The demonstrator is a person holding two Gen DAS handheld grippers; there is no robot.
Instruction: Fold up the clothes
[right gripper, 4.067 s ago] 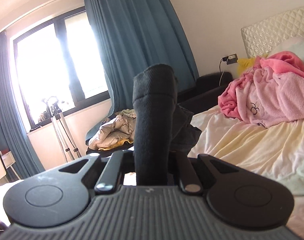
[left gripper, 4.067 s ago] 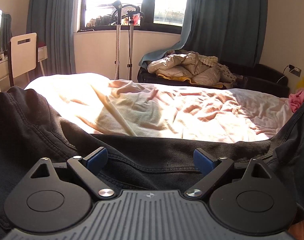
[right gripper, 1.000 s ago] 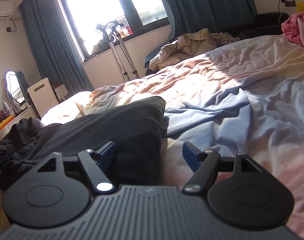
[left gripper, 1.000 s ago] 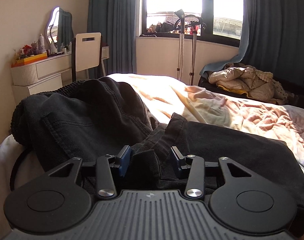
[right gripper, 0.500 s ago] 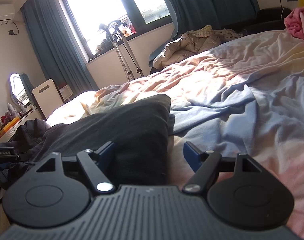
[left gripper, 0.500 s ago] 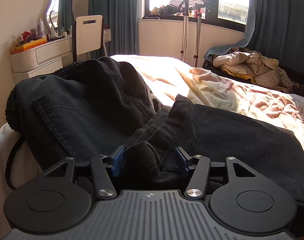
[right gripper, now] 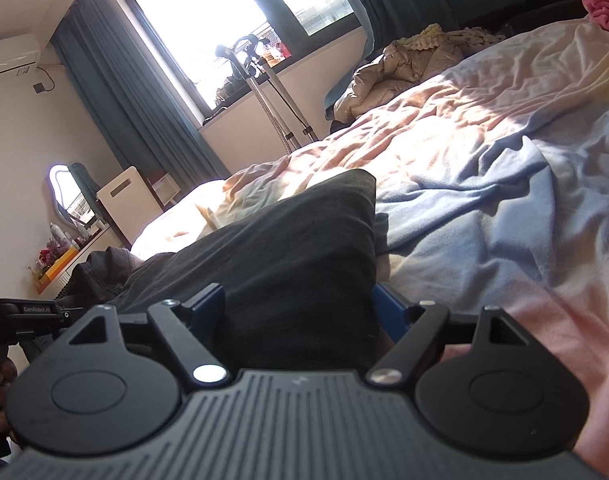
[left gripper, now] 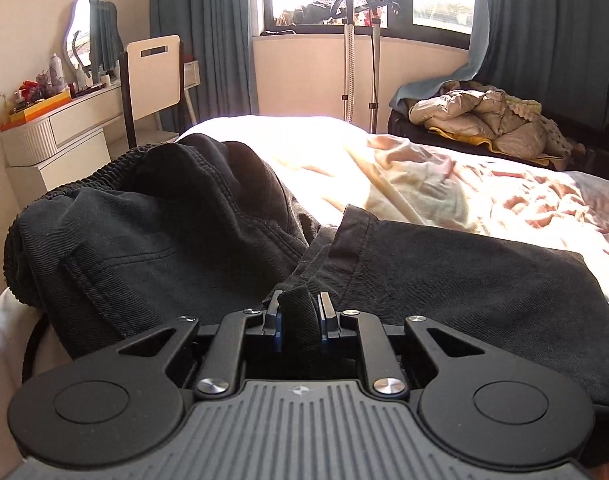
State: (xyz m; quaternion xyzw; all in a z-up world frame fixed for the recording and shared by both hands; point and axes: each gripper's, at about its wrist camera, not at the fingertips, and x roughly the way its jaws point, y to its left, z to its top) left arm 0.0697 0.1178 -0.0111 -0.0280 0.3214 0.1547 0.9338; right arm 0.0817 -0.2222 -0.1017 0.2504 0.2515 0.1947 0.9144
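Black jeans (left gripper: 176, 248) lie across the near side of the bed, waistband bunched at the left, a folded leg (left gripper: 464, 280) running right. My left gripper (left gripper: 299, 320) is shut on a pinch of the black denim near the crotch seam. In the right wrist view the folded leg end (right gripper: 304, 240) lies between the blue pads of my right gripper (right gripper: 300, 308), which is open around it. The left gripper's body (right gripper: 24, 312) shows at the far left of that view.
The bed sheet (left gripper: 444, 184) is rumpled and sunlit beyond the jeans. A dresser (left gripper: 56, 128) and white chair (left gripper: 154, 76) stand left. A garment steamer (left gripper: 352, 48) stands by the window. A beige jacket (left gripper: 480, 120) lies on a dark couch. Pink clothes (right gripper: 604, 0) lie far right.
My left gripper has closed on the denim it straddled. My right gripper has tilted and pushed forward so the leg end sits deeper between its open fingers.
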